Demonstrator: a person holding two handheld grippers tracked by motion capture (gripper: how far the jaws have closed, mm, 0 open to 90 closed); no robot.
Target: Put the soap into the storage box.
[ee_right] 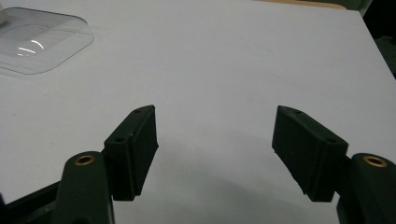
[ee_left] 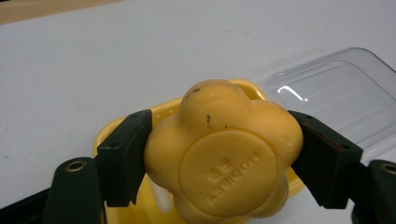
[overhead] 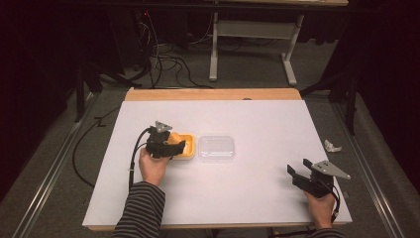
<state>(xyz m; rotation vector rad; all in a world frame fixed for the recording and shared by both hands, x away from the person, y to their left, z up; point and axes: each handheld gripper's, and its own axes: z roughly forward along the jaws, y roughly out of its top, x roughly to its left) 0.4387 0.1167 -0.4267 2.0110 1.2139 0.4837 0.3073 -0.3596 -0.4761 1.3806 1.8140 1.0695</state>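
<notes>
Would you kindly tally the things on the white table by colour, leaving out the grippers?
Yellow: 2, the flower-shaped yellow soap bar and the yellow plastic soap dish.
Clear: 1, the transparent plastic lid.
Total: 3

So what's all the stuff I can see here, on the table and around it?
soap bar: one, yellow, flower-shaped, clamped in the left tongs above the dish
soap dish: one, yellow, left of table centre
clear lid: one, transparent, lying just right of the dish
table: one, white top with wooden edge
crumpled paper: one, white, on the floor right of the table
cables: several, black, on the floor beyond the table
left tongs: black, shut on the soap
right tongs: black, open, near the table's right front corner
</notes>
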